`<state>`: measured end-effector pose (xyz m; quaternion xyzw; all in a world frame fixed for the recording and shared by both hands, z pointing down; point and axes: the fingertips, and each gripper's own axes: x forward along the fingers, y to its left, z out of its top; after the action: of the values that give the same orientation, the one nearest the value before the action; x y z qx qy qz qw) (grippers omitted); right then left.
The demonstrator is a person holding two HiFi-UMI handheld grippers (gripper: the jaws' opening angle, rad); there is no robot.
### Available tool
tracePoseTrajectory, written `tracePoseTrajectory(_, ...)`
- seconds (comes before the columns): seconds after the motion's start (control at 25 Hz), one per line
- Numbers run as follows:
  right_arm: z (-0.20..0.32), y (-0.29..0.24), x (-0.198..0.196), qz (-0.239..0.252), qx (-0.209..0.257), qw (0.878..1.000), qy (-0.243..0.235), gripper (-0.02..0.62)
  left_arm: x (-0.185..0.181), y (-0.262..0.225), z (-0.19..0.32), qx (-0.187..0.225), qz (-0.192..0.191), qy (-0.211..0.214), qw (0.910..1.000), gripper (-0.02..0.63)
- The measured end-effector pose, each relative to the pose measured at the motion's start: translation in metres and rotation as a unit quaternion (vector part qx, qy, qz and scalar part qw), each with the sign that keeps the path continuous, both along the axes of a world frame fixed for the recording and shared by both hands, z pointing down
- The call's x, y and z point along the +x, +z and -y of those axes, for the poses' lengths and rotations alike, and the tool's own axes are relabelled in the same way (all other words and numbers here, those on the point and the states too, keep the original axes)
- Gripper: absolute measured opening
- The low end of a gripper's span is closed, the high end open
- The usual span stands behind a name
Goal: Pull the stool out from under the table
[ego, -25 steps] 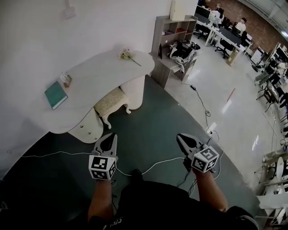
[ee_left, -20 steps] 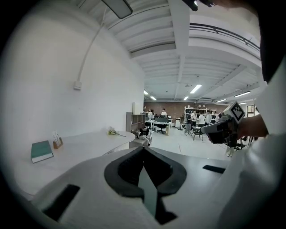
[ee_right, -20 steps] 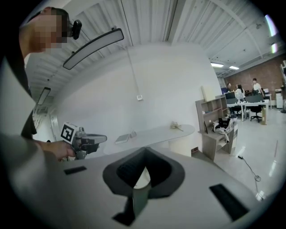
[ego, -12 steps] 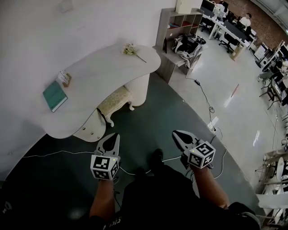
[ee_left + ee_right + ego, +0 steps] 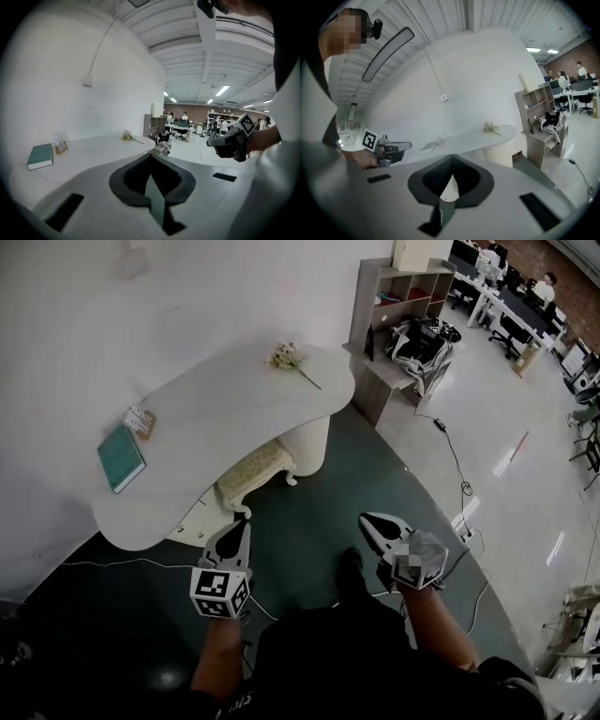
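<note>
left hand-held gripper (image 5: pixel 239 527) closed, near stool (image 5: pixel 255 468)

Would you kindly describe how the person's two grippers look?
The left gripper and right gripper are pale grey with dark-lined, pointed jaws; each carries a cube, the left's showing black-and-white square markers. The person wears dark clothes.

No words, labels or numbers can be read anywhere.
</note>
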<state>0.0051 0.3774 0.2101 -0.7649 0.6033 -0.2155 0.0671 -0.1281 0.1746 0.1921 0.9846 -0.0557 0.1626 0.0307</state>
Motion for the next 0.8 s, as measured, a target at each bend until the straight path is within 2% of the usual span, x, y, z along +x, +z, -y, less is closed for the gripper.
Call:
tracePoseTrajectory(0.24,0.013,0.004,0.120,0.007,0.000,0.999,-0.049,0.006,0.101,0.001,-0.012,-0.020,0.005,-0.036,0.9991,0.000)
tracePoseTrajectory(0.44,0.035,0.024,0.183,0.009,-0.038,0.993,-0.112,0.006,0.141,-0.002,-0.008,-0.032,0.011,-0.088,0.9956,0.000)
tracePoseTrajectory(0.6,0.080,0.025,0.178,0.021,-0.037,0.985,-0.166,0.006,0.130,0.006,0.014,-0.039,0.026,-0.138,0.9894,0.000)
tracePoseTrajectory(0.8,0.146,0.022,0.139,0.026,-0.054,0.971,-0.231,0.006,0.108,0.016,0.050,-0.041,0.021,-0.175,0.9835,0.000)
